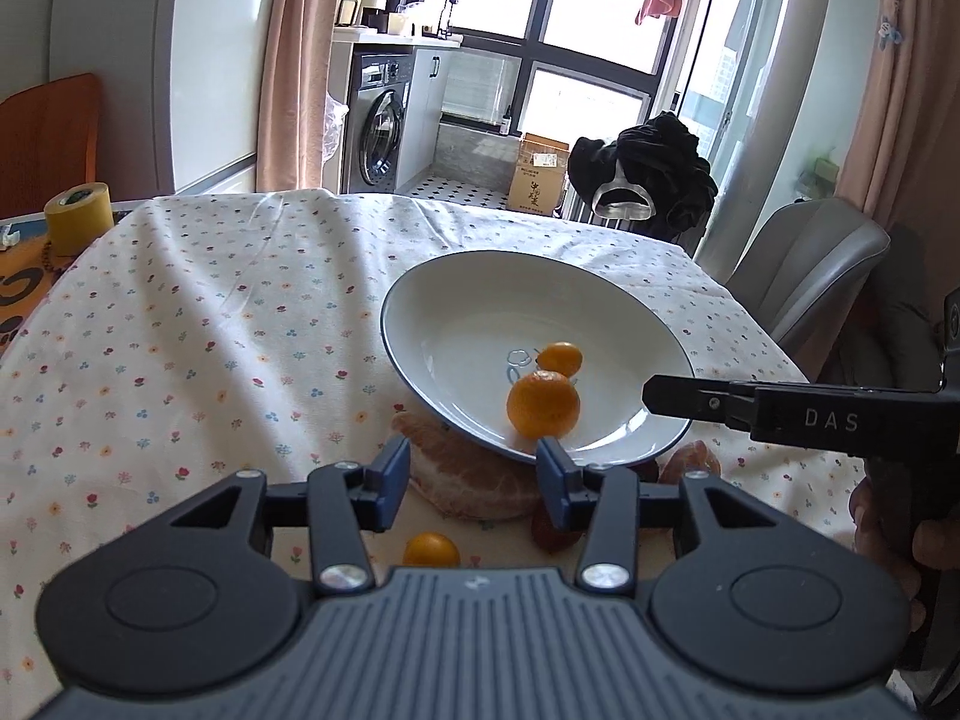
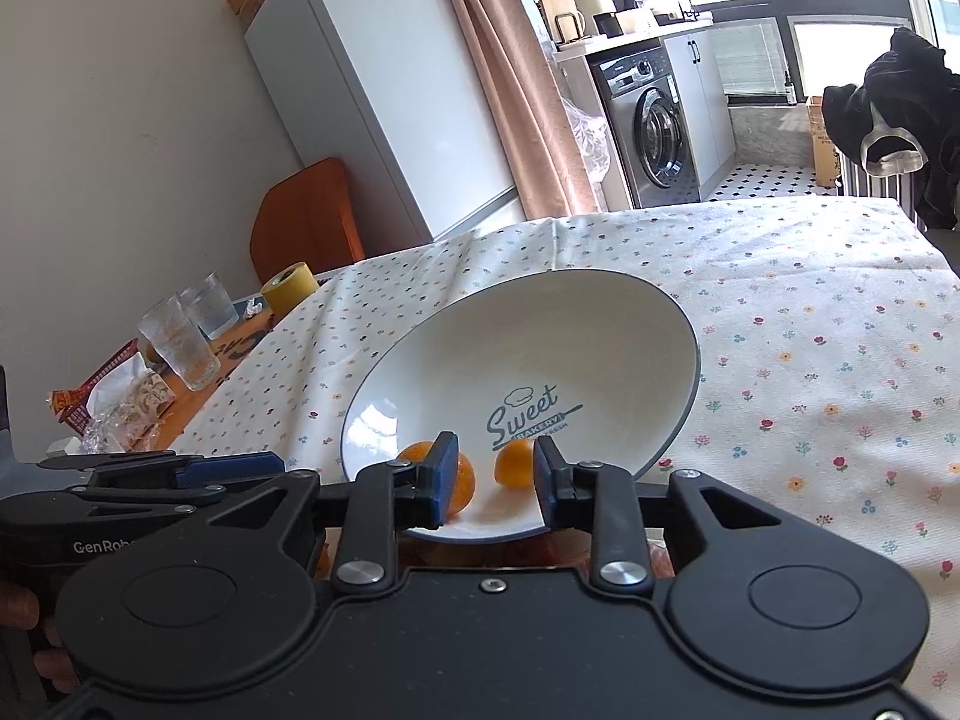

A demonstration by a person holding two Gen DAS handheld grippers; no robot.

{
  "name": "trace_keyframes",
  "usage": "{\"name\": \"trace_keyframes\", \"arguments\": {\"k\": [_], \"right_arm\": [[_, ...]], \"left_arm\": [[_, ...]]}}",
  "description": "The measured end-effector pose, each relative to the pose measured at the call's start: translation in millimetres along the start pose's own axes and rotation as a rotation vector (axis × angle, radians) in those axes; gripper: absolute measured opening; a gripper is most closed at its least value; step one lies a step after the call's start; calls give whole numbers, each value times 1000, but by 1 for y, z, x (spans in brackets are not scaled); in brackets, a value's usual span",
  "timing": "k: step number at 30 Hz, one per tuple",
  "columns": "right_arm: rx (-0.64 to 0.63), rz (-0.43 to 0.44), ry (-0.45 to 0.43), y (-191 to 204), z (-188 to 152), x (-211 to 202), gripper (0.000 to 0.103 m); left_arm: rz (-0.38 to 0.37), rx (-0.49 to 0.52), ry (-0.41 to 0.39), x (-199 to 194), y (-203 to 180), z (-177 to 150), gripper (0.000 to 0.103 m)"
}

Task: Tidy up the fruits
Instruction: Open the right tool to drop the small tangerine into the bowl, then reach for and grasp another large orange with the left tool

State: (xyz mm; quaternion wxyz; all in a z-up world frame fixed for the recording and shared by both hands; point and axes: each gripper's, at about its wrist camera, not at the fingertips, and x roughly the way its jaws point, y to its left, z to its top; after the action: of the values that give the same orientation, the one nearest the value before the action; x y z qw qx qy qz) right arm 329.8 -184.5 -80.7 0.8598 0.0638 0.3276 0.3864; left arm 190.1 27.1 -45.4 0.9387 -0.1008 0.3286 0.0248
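Observation:
A white plate (image 1: 456, 312) with a dark rim sits tilted on the flowered cloth, its near edge resting on peeled pomelo pieces (image 1: 474, 480). In it lie a mandarin (image 1: 543, 405) and a small kumquat (image 1: 561, 358); both also show in the right wrist view, the mandarin (image 2: 462, 477) and the kumquat (image 2: 515, 463) inside the plate (image 2: 600, 324). My left gripper (image 1: 474, 471) is open and empty just above the pomelo. A kumquat (image 1: 431, 551), a reddish fruit (image 1: 549, 531) and a peeled segment (image 1: 690, 462) lie near it. My right gripper (image 2: 492, 477) is open over the plate's near rim and appears in the left wrist view (image 1: 690, 399).
A yellow tape roll (image 1: 78, 219) and glasses (image 2: 180, 348) stand at the table's left, beside a red basket with wrappers (image 2: 114, 396). A grey chair (image 1: 816, 276) stands at the right. An orange chair back (image 2: 306, 222) is behind the table.

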Motion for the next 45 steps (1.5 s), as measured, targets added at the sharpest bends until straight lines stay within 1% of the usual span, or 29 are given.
{"name": "trace_keyframes", "arguments": {"k": [3, 7, 9, 14, 16, 19, 22, 23, 24, 28, 31, 33, 35, 37, 45], "right_arm": [[-3, 2, 3, 4, -2, -3, 29], [-9, 3, 4, 8, -5, -9, 29], [-13, 2, 3, 9, -7, -12, 30], [-13, -6, -4, 10, -12, -22, 35], [-13, -11, -8, 11, -13, -26, 40], [-21, -31, -25, 12, -16, -34, 57], [-29, -38, -37, 13, -19, -42, 63], [-27, -40, -38, 13, -20, -44, 65], [-27, -44, -39, 13, -20, -46, 71], [-35, -73, -71, 14, -25, -58, 84], [-22, -74, -107, 13, -29, -67, 103], [-14, -74, -135, 12, -32, -75, 103], [-3, -71, -143, 11, -34, -81, 103], [15, -75, -146, 10, -36, -86, 103], [44, -122, -205, 4, -50, -105, 103]], "left_arm": [[2, -7, -7, -7, 1, -3, 49], [5, -10, -18, -15, 0, -6, 56], [8, -11, -23, -19, 1, -8, 58], [25, -10, -33, -26, 0, -13, 63], [39, -10, -40, -28, 0, -15, 69], [54, -9, -50, -33, 0, -18, 73], [55, -16, -58, -37, 1, -20, 77], [54, -18, -61, -38, 1, -21, 78], [53, -21, -64, -40, 1, -22, 79], [48, -23, -69, -45, -1, -26, 81], [35, -28, -67, -48, -3, -30, 81], [33, -33, -75, -50, -5, -32, 81], [32, -30, -87, -53, -8, -35, 83], [32, -22, -94, -56, -11, -38, 86], [22, -23, -103, -64, -19, -47, 87]]}}
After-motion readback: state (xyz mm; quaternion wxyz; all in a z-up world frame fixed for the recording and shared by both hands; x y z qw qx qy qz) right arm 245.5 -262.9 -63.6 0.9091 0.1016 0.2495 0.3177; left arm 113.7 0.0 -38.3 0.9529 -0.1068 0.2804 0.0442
